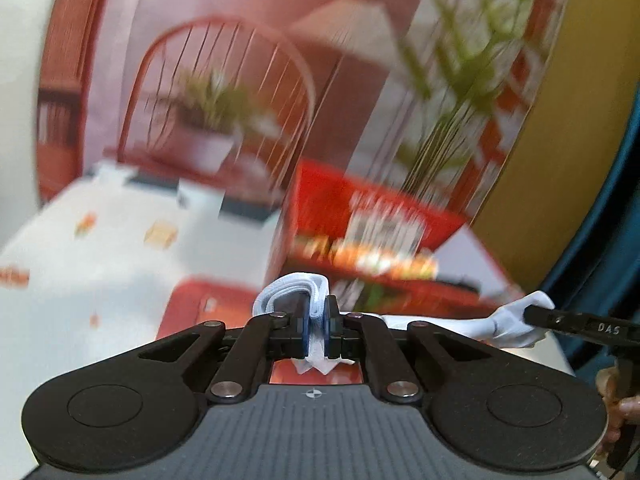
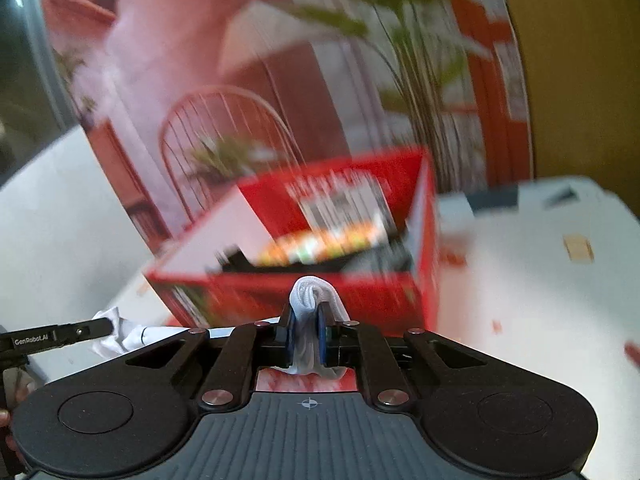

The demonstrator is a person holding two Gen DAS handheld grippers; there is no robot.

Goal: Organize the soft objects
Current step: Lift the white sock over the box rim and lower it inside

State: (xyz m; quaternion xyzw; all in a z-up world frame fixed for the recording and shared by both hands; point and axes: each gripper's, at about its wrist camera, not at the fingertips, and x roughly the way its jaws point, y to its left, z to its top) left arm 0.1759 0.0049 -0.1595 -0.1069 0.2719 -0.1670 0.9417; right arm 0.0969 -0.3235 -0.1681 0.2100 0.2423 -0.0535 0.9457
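A white soft cloth [image 1: 298, 292] is stretched between both grippers. My left gripper [image 1: 318, 322] is shut on one bunched end of it. My right gripper [image 2: 307, 326] is shut on the other end [image 2: 314, 294]. In the left wrist view the right gripper's fingers [image 1: 560, 322] hold the cloth [image 1: 508, 324] at the right edge. In the right wrist view the left gripper's fingers [image 2: 68, 334] hold the cloth [image 2: 120, 332] at the lower left. An open red box [image 2: 320, 240] stands just ahead of both grippers; it also shows in the left wrist view [image 1: 372, 224]. Both views are motion-blurred.
The box stands on a white patterned tabletop [image 1: 100, 248], also seen in the right wrist view [image 2: 540, 280]. A large printed backdrop [image 1: 240, 80] of a chair and plants rises behind the table. A yellow wall [image 1: 560, 128] lies to the right.
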